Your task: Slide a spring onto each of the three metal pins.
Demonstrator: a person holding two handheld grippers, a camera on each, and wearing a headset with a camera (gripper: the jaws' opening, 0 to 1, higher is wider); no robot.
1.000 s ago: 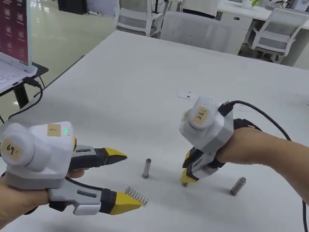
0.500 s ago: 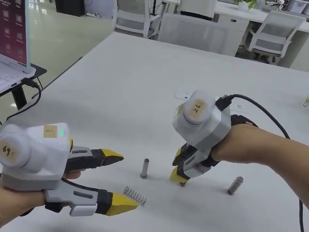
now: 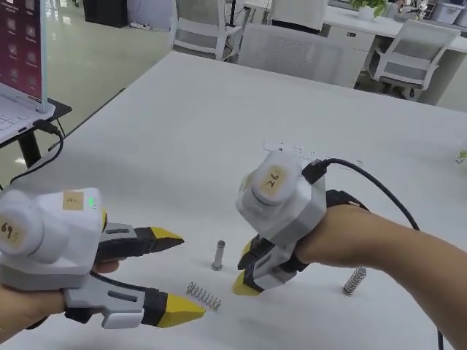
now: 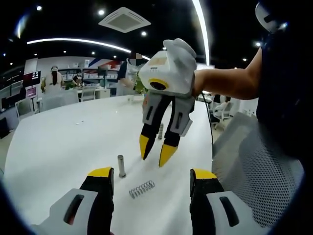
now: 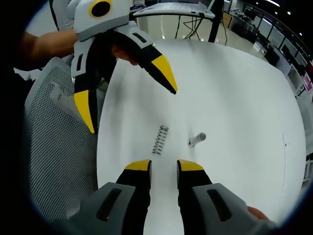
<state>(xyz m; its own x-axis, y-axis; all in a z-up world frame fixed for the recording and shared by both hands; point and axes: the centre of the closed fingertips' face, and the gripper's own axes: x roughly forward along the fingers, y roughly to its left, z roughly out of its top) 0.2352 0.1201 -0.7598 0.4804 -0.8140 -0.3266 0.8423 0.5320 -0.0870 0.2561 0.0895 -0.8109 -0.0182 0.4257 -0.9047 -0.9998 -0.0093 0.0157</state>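
Coiled spring (image 3: 203, 296) lies beside upright steel pin (image 3: 218, 255); left gripper (image 4: 151, 173), right gripper (image 5: 164, 165) fingers apart.

White housings, black jaws, yellow tips on both. The left gripper (image 3: 188, 275) carries a 69 sticker (image 3: 11, 230) with a green light (image 3: 91, 203) at its two o'clock. The right gripper (image 3: 244, 275) shows a 26 sticker (image 3: 271, 179), and its black cable (image 3: 365, 173) runs toward four o'clock.
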